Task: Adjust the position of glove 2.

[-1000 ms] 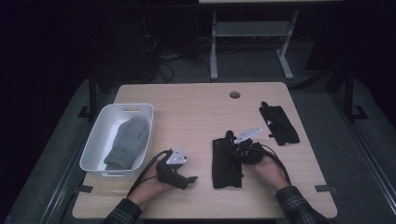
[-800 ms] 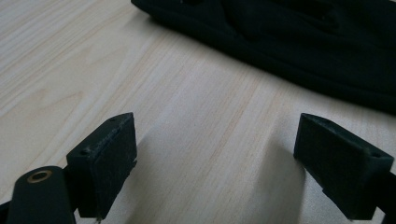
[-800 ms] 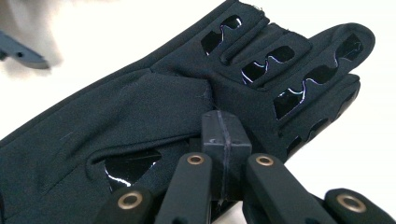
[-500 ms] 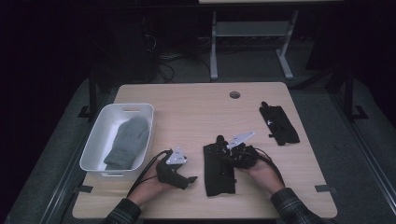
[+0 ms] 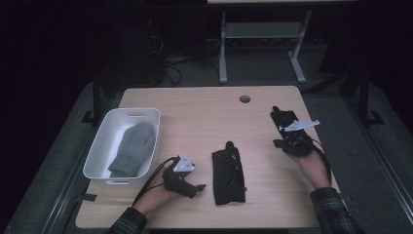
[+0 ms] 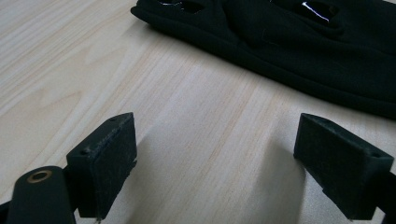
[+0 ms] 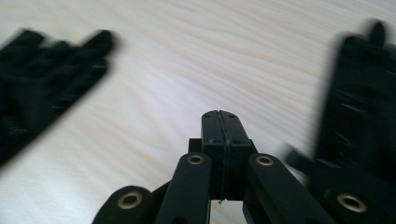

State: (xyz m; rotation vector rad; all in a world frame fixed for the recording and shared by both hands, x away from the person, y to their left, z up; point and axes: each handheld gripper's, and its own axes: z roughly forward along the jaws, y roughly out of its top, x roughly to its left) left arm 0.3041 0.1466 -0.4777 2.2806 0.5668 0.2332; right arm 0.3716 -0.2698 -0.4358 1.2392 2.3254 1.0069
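One black glove lies flat near the table's front, in the middle. A second black glove lies by the right edge. My left gripper rests on the table just left of the middle glove. In the left gripper view it stands open, with bare wood between its pads and that glove just ahead. My right gripper hovers at the near end of the second glove. In the right gripper view it is shut on nothing, with a blurred glove at its left and another at its right.
A white bin at the table's left holds a grey mitten. The wooden table has a round cable hole at the back. A metal stand is on the floor behind the table.
My right gripper has swung right, away from the middle glove, over to the glove by the right edge. The middle glove now lies flat on its own. The left gripper has kept still.
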